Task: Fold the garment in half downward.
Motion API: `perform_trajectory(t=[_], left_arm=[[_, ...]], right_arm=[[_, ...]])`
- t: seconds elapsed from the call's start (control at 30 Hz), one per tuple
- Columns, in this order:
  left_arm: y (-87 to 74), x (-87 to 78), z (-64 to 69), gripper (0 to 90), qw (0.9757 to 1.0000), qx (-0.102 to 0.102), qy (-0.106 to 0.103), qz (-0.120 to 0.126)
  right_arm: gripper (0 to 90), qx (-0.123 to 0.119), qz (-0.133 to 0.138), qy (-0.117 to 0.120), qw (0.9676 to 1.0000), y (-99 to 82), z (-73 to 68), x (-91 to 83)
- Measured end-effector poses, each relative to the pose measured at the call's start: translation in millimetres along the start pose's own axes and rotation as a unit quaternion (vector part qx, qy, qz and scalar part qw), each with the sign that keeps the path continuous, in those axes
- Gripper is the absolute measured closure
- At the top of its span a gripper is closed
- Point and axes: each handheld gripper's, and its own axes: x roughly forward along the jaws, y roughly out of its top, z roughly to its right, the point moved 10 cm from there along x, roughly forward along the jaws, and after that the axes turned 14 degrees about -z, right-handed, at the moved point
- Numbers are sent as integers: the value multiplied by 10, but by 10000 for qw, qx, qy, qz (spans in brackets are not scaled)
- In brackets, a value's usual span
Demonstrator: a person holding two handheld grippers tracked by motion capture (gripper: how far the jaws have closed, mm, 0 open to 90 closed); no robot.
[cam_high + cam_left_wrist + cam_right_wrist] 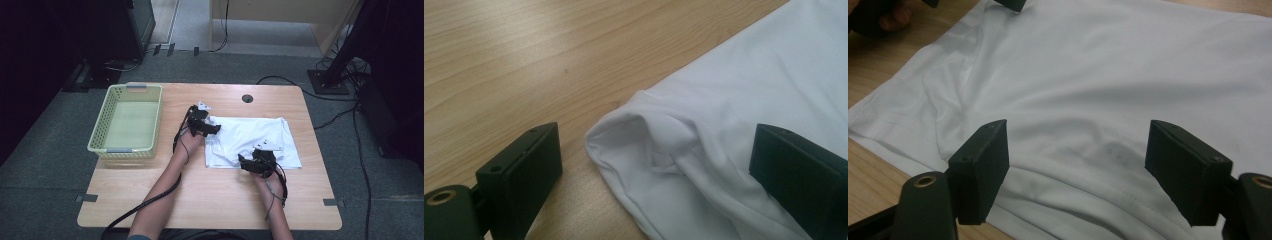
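A white T-shirt point(255, 140) lies partly folded on the wooden table point(150, 200), to the right of the empty green basket point(127, 119). The left gripper point(216, 129) sits at the shirt's upper left edge, its jaws wide apart around a bunched fold, not pressing it. The right gripper point(241, 161) hovers over the shirt's near edge, jaws wide, holding nothing.
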Motion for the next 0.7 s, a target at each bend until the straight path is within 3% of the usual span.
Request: perform_trajectory(t=[0.27, 0.7], left_arm=[[-10, 23, 15, 71, 9995, 157, 249, -103], [-14, 22, 14, 71, 9994, 177, 267, -127]], right_arm=[[261, -72, -26, 76, 9999, 24, -103, 43], [261, -158, -59, 145, 9998, 66, -225, 95]])
